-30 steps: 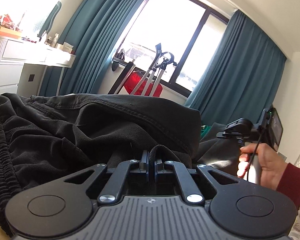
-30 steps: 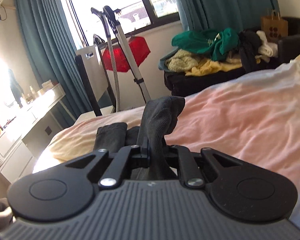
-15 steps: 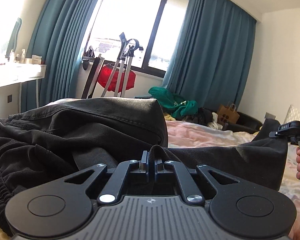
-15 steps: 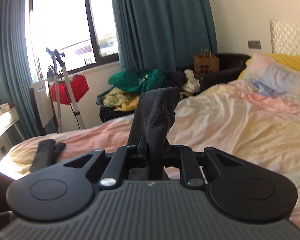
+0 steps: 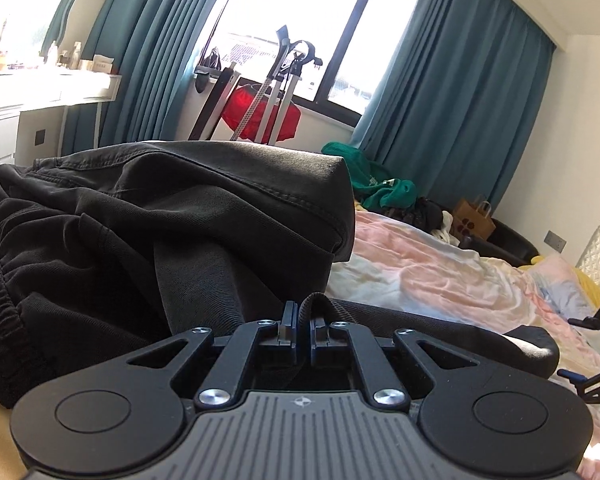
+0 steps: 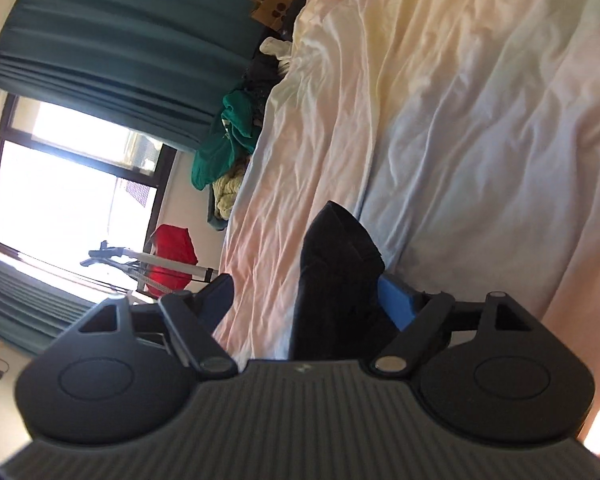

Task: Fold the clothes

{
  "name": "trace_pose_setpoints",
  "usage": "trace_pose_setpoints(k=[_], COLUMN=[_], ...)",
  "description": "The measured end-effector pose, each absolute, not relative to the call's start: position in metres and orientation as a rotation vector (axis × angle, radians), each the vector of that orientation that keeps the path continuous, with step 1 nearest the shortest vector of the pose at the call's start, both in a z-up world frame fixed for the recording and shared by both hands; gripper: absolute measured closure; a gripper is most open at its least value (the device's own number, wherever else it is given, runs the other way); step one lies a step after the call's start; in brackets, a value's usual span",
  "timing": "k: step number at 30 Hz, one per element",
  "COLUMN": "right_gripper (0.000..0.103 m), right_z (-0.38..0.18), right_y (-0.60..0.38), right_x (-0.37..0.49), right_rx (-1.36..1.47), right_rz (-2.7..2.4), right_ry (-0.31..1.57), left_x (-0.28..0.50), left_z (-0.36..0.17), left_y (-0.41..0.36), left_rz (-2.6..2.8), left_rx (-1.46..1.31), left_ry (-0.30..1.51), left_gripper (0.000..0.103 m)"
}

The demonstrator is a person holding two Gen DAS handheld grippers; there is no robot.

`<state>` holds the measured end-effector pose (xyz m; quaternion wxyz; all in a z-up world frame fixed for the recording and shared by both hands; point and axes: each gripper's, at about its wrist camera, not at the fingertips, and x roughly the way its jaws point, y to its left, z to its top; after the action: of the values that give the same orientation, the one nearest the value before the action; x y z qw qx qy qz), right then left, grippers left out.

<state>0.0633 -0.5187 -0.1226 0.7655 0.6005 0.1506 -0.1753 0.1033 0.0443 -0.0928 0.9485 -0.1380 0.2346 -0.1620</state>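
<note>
A pair of black trousers (image 5: 148, 236) with an elastic waistband lies bunched on the bed, filling the left of the left wrist view. My left gripper (image 5: 303, 320) is shut on a fold of the trousers' fabric. In the right wrist view, tilted sideways, my right gripper (image 6: 308, 300) is open, and a dark end of the trousers (image 6: 336, 276) lies between its spread fingers, against the blue pad (image 6: 396, 304). The right gripper also shows at the right edge of the left wrist view (image 5: 596, 356).
The bed has a crumpled pink, yellow and pale blue sheet (image 6: 440, 120). A pile of green and yellow clothes (image 5: 380, 188) lies beyond it, near a brown paper bag (image 5: 474, 220). A clothes rack with a red item (image 5: 260, 112) stands by the window. A white desk (image 5: 60, 92) is at left.
The right gripper has opened and rolled sideways, letting go of the trouser end, which now lies low on the bed. The left gripper stays shut on the fabric.
</note>
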Motion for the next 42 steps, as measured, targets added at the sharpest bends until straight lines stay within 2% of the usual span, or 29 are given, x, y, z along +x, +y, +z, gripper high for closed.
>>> trace_pose_setpoints(k=[4,7,8,9,16,22,23,24,26,29,35,39,42], right_gripper=[0.024,0.040,0.057,0.067,0.066,0.066,0.071,0.089,0.095,0.096,0.097,0.097,0.095], right_z=[-0.133,-0.134,-0.136,-0.140,-0.164,-0.167,-0.165,-0.160,-0.148,-0.128,-0.072,-0.061,-0.094], right_y=[-0.508,-0.492,-0.488,-0.484,-0.486,-0.483,-0.483,-0.482,-0.483,-0.488,-0.497,-0.500,-0.517], right_x=[0.080,0.077,0.074,0.075,0.091,0.121,0.124,0.125,0.125,0.115,0.071,0.055,0.044], right_rx=[1.245,1.204,1.211,1.219,1.370,1.302,1.279,1.244,1.185,1.150,1.005,0.915,1.105], right_rz=[-0.430,-0.554,-0.577,-0.591,-0.454,-0.373,-0.369,-0.372,-0.382,-0.408,-0.423,-0.601,-0.719], right_ry=[0.493,0.498,0.493,0.521,0.458,0.503,0.510,0.505,0.484,0.392,-0.003,0.057,0.228], left_x=[0.104,0.108,0.110,0.112,0.119,0.118,0.118,0.117,0.115,0.111,0.084,0.075,0.078], left_z=[-0.092,-0.094,-0.096,-0.098,-0.102,-0.102,-0.102,-0.101,-0.100,-0.097,-0.084,-0.086,-0.093], left_y=[0.050,0.055,0.056,0.057,0.065,0.065,0.065,0.064,0.061,0.057,0.037,0.021,0.013], left_rz=[-0.307,-0.292,-0.284,-0.277,-0.261,-0.260,-0.264,-0.267,-0.276,-0.301,-0.396,-0.422,-0.402], left_rx=[-0.333,-0.361,-0.368,-0.375,-0.417,-0.433,-0.433,-0.427,-0.410,-0.395,-0.326,-0.254,-0.206], left_ry=[0.487,0.501,0.511,0.519,0.539,0.541,0.540,0.533,0.522,0.511,0.423,0.455,0.511], left_gripper=[0.097,0.097,0.097,0.097,0.097,0.097,0.097,0.097,0.097,0.097,0.093,0.091,0.091])
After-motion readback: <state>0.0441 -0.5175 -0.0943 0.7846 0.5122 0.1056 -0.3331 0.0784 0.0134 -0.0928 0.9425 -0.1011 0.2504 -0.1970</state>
